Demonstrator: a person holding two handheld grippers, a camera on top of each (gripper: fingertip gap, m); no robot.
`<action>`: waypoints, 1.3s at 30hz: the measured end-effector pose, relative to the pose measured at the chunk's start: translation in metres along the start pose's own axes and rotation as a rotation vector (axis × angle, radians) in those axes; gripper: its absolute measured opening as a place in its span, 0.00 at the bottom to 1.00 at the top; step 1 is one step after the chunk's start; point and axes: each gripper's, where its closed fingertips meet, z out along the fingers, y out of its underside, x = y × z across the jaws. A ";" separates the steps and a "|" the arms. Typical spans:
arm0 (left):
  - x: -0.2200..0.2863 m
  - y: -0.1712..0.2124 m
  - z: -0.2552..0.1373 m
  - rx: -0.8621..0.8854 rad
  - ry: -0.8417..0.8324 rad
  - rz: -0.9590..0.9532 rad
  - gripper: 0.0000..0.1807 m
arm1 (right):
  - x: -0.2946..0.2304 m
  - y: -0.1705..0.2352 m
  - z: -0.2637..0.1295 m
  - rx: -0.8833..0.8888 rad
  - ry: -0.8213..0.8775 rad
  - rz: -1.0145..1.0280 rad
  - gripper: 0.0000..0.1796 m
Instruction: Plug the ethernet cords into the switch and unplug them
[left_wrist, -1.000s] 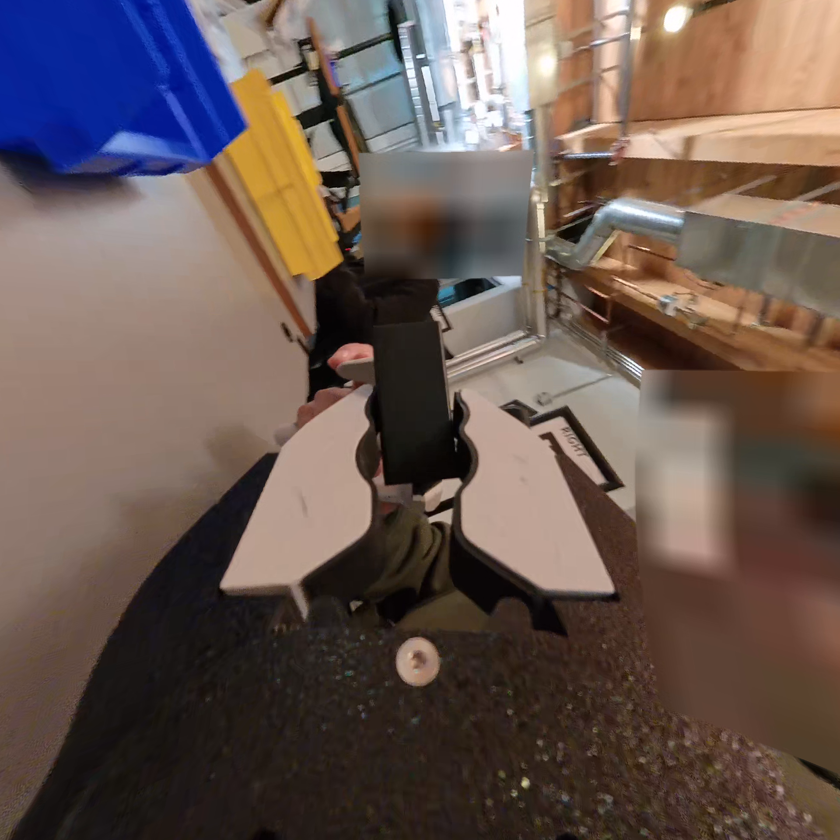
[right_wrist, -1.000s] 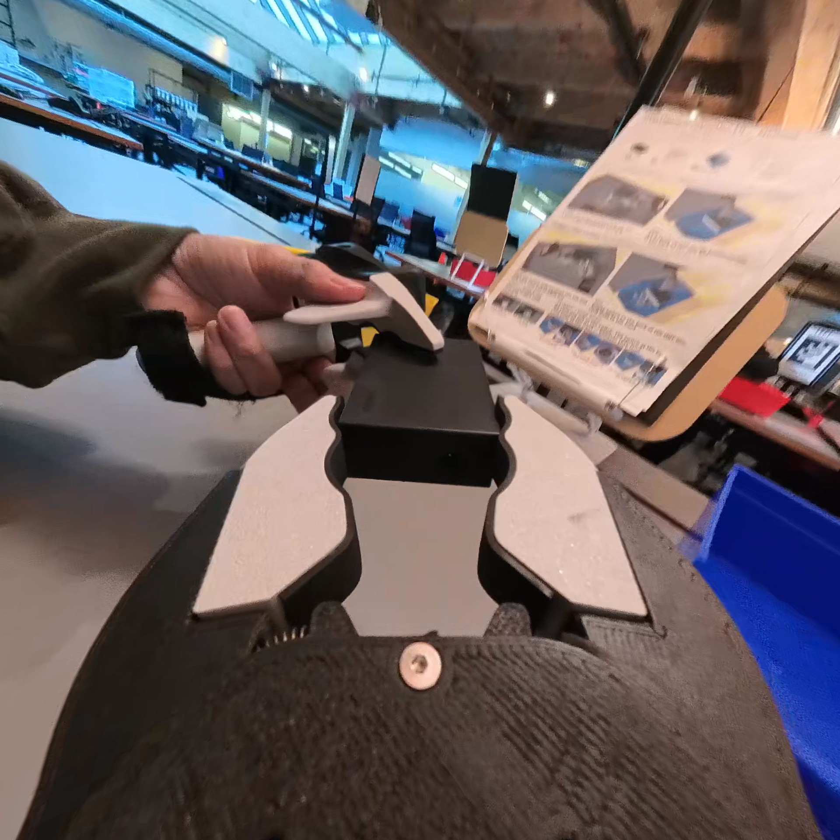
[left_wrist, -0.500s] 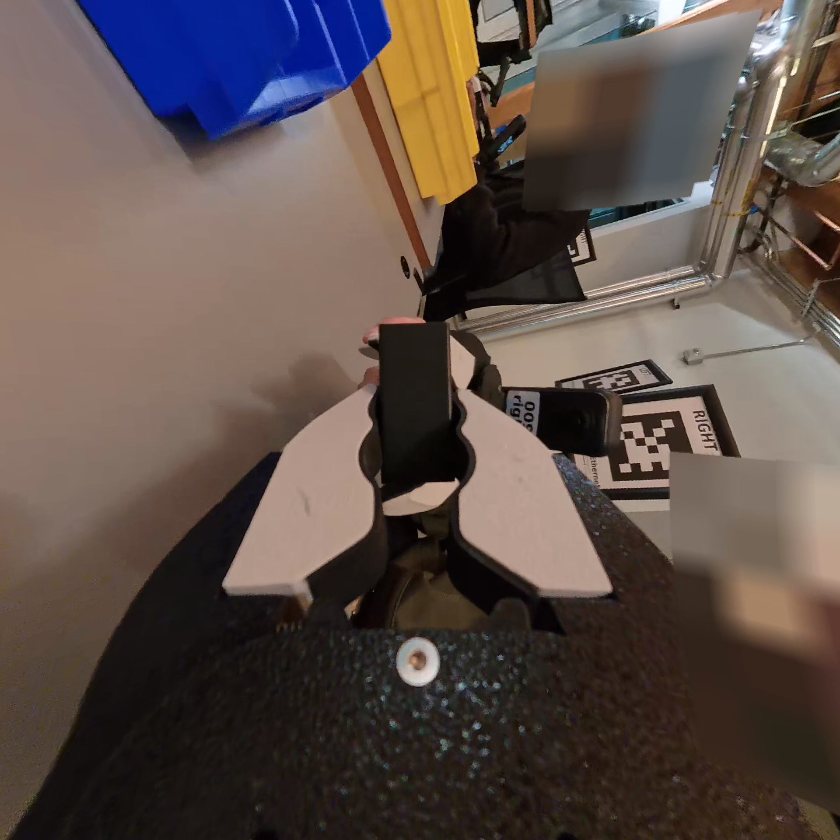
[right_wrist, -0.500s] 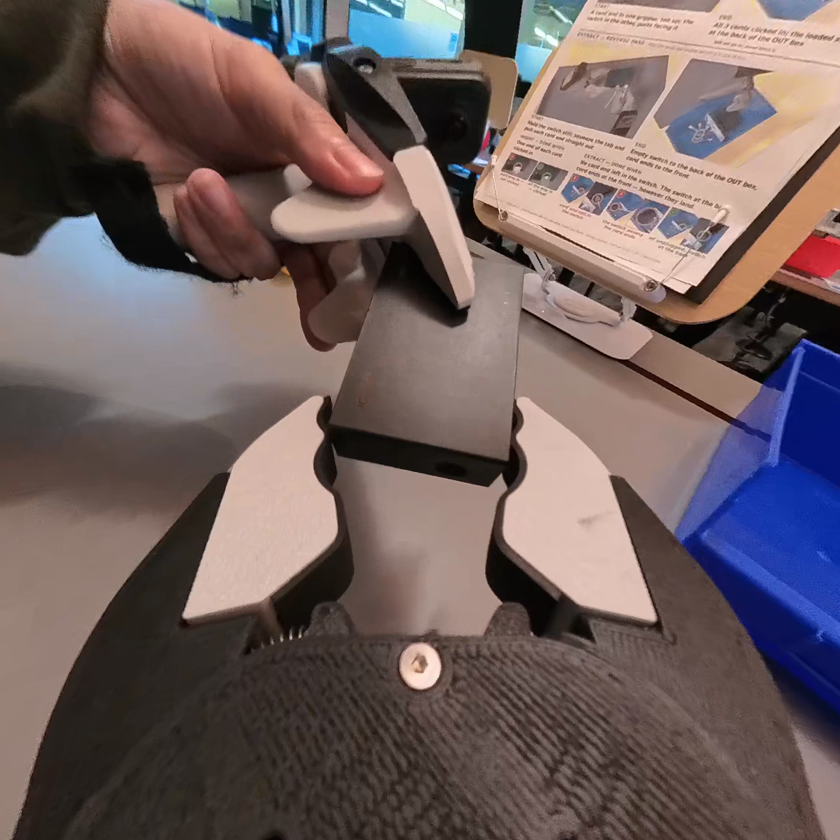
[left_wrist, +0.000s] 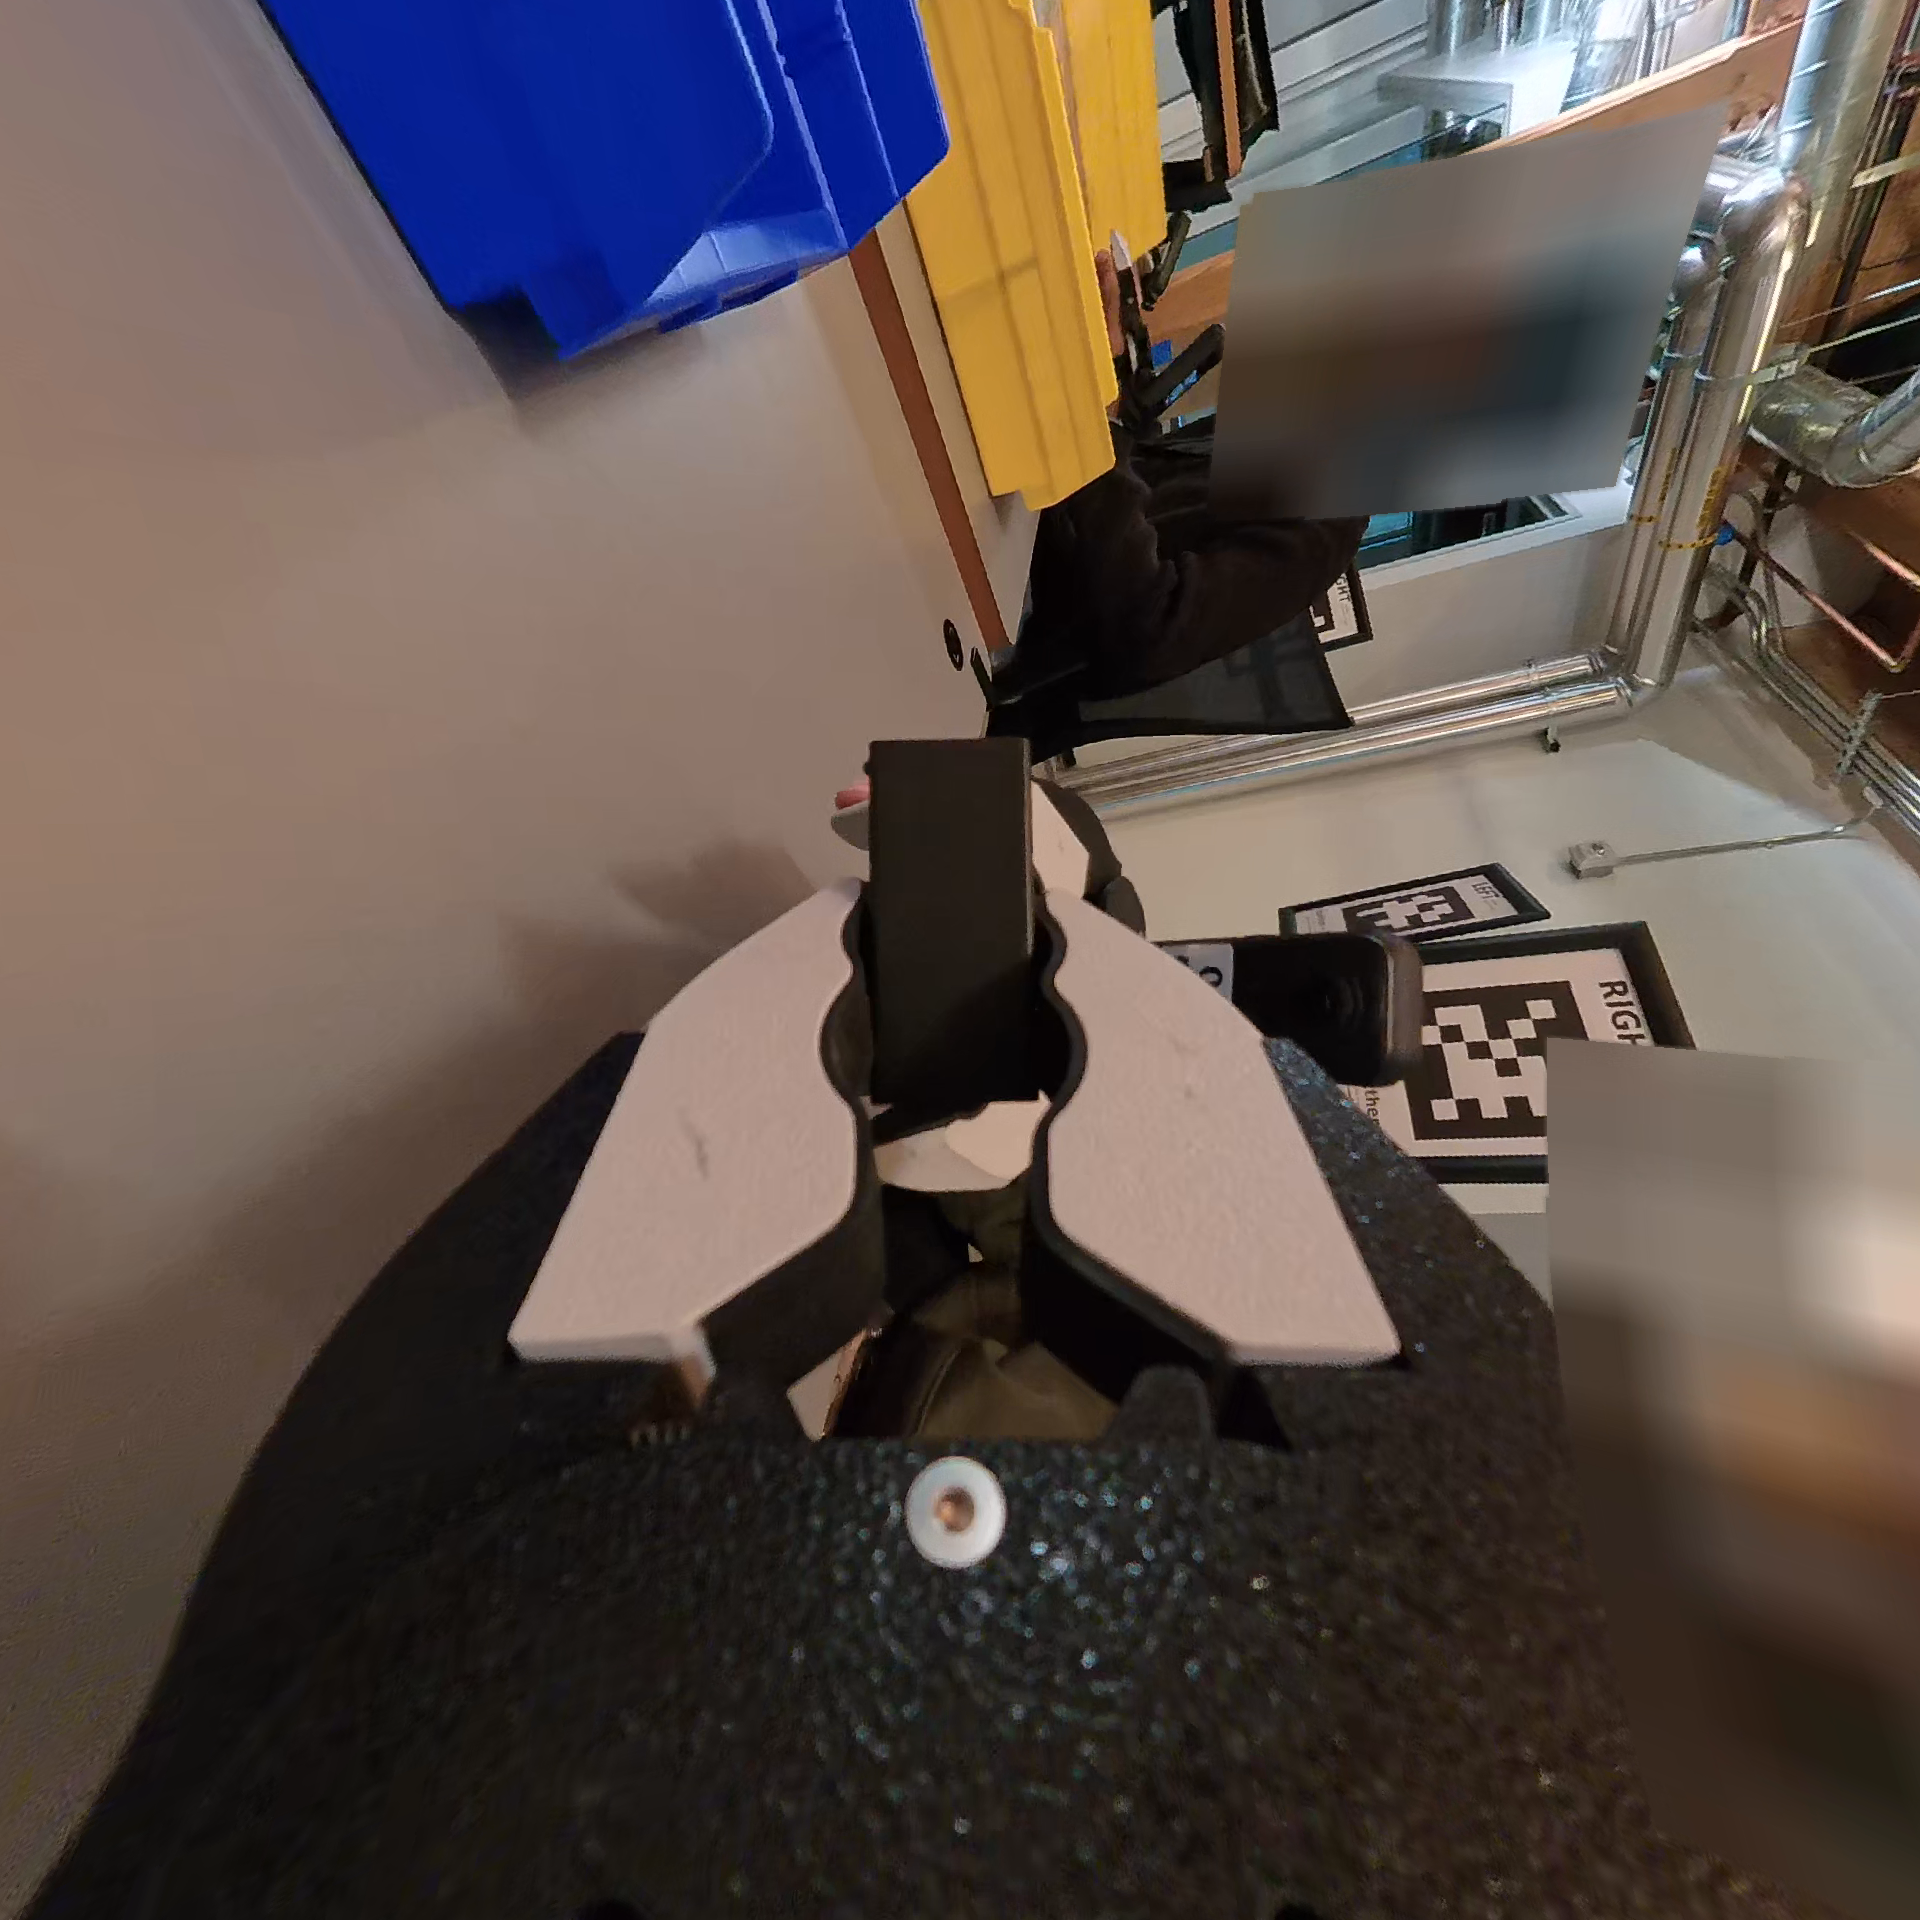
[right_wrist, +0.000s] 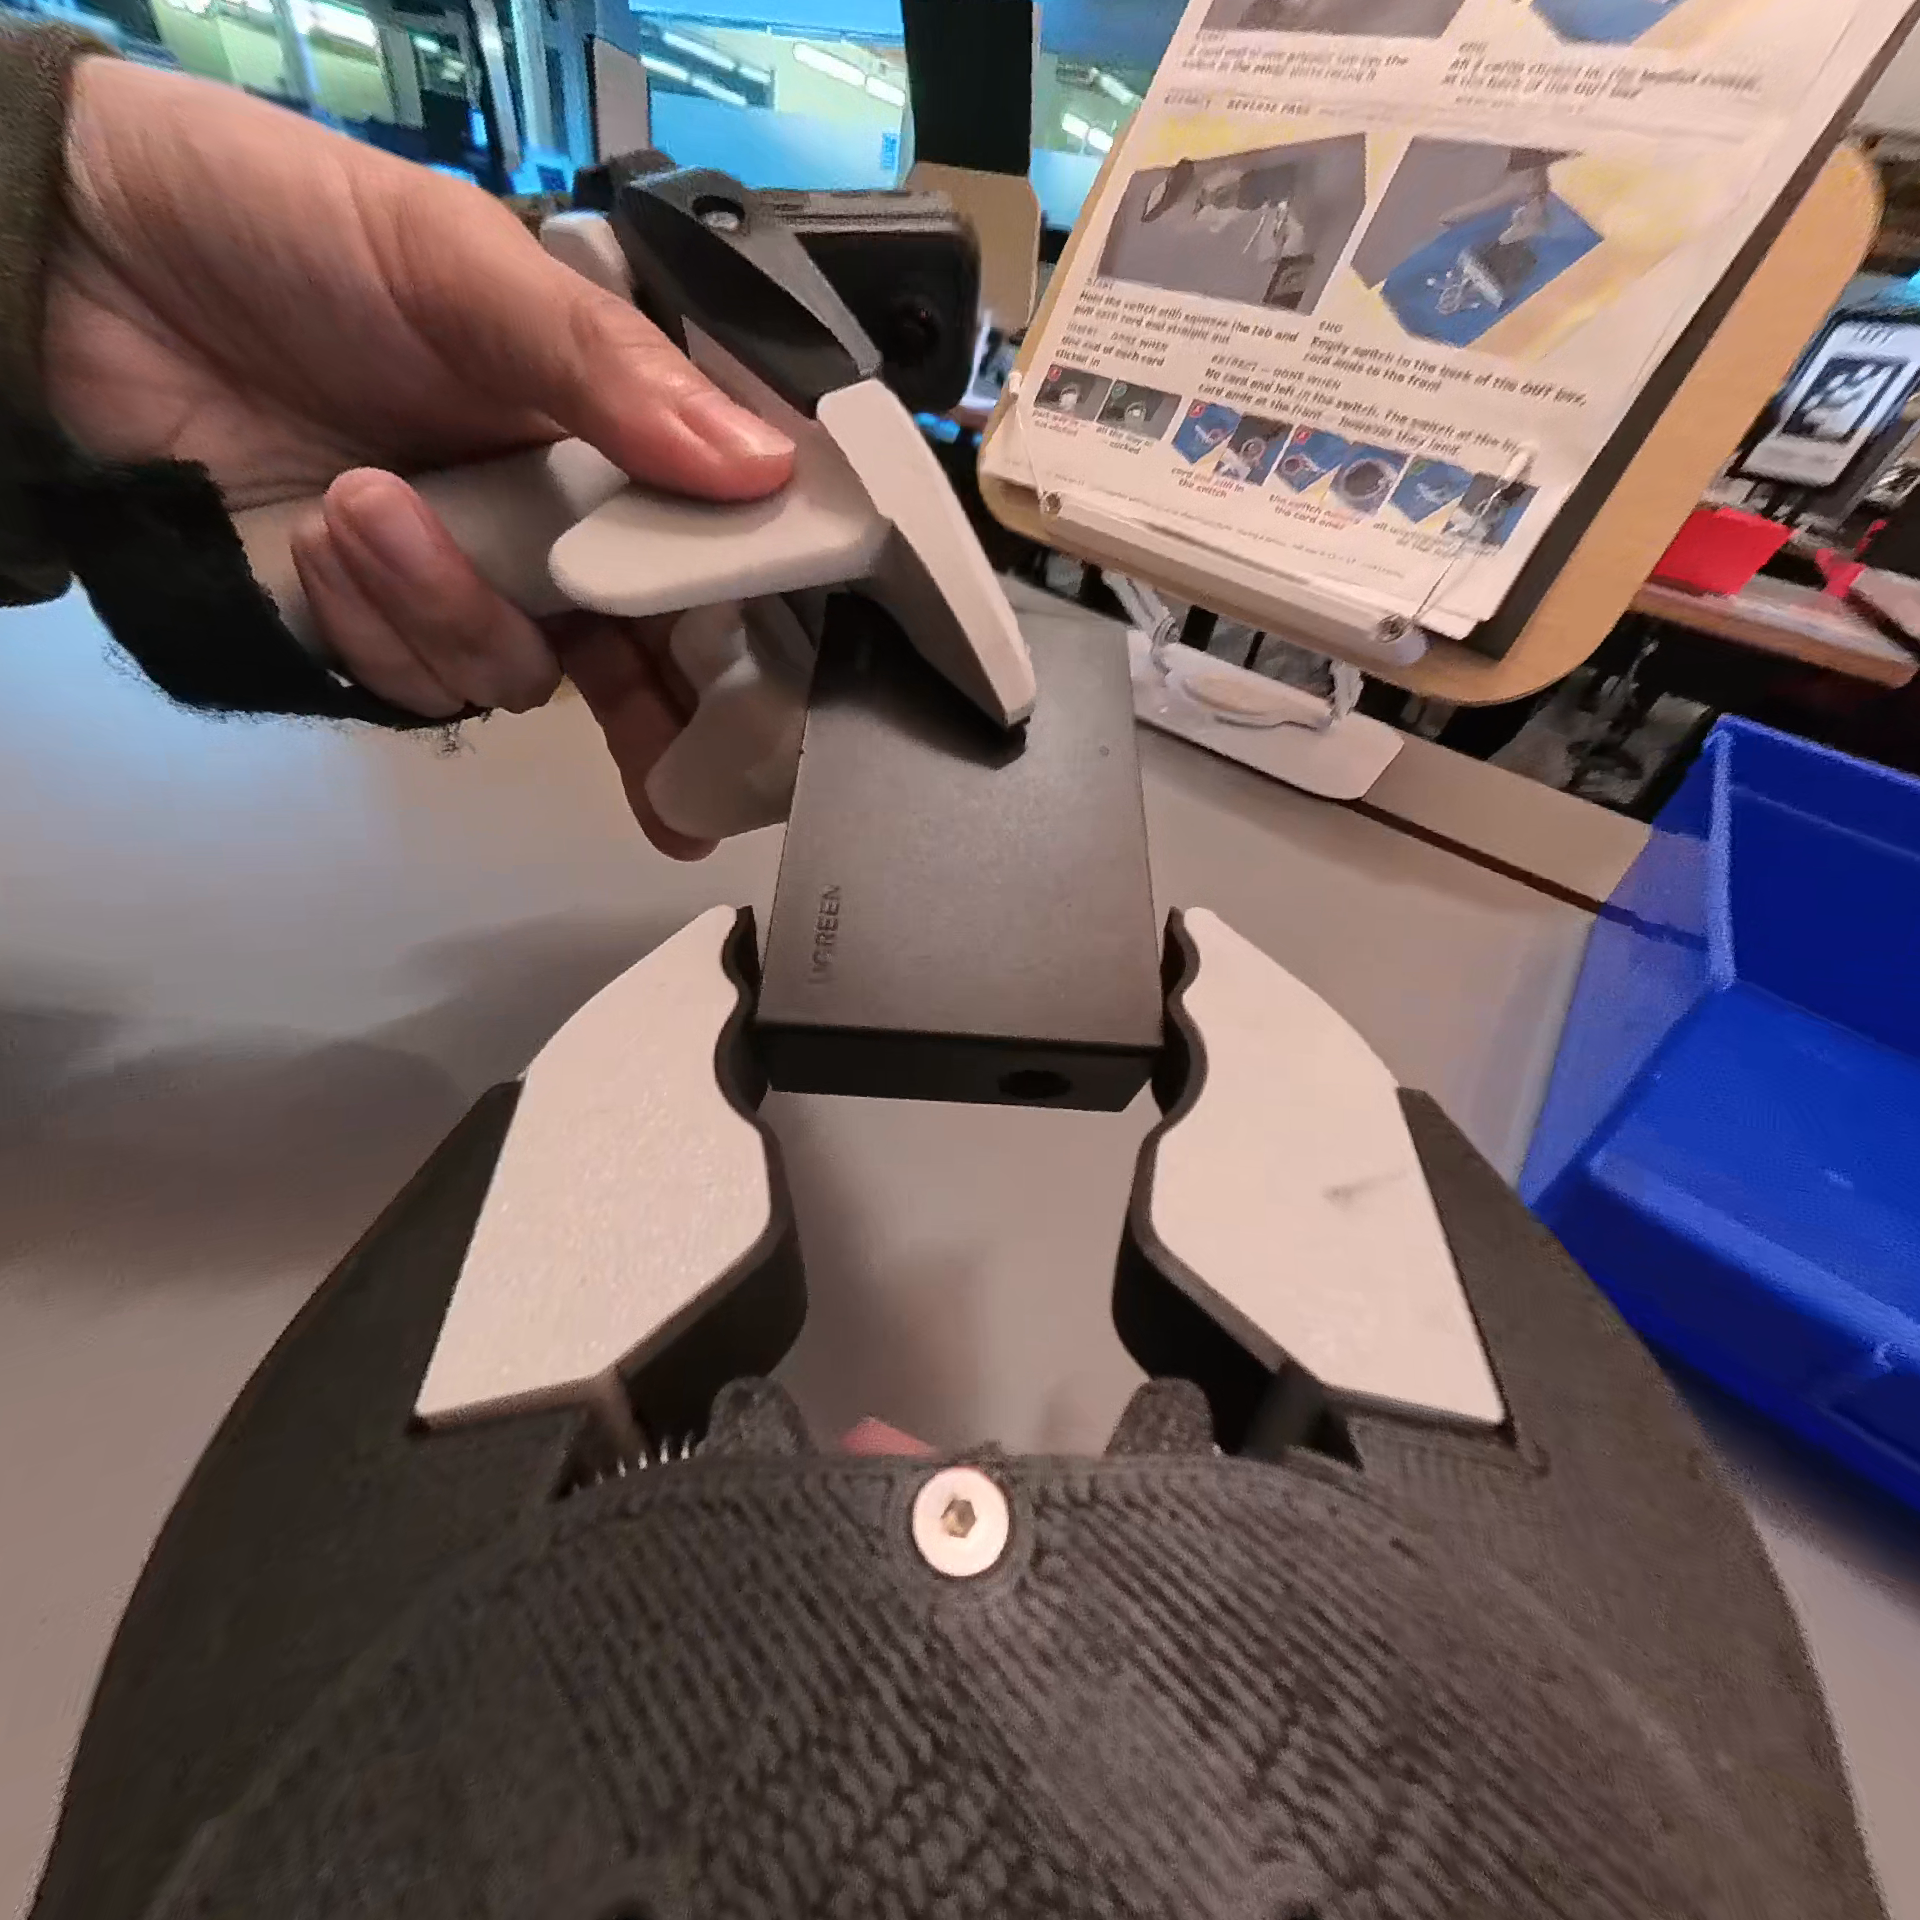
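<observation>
While both grippers are meeting on one object, the black switch is hanging in the air above the grey table, held from two ends. Right gripper is clamping the near end of the switch, its two white fingers pressing against the box's narrow sides. Left gripper is showing farther off in the right wrist view, gripped by a bare hand in a dark green sleeve; one white finger is lying on the switch's top face at the far end, the other under it. From the left wrist view, the left gripper is pinching the switch across its thin dimension, the box standing edge-on between the fingers. A blue bin is sitting on the table just to the right. An instruction sheet on a wooden stand is leaning behind the switch. No cords are showing at the switch from either view.
</observation>
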 end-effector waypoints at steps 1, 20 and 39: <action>0.001 -0.001 0.000 0.004 0.007 -0.002 0.15 | 0.002 -0.003 -0.001 0.030 0.016 -0.011 0.41; 0.016 -0.004 0.004 0.022 0.069 -0.029 0.15 | 0.008 -0.028 -0.019 0.339 0.005 0.071 0.34; 0.010 -0.005 -0.025 0.077 -0.312 0.808 0.35 | 0.039 -0.038 -0.033 0.378 -0.114 0.469 0.34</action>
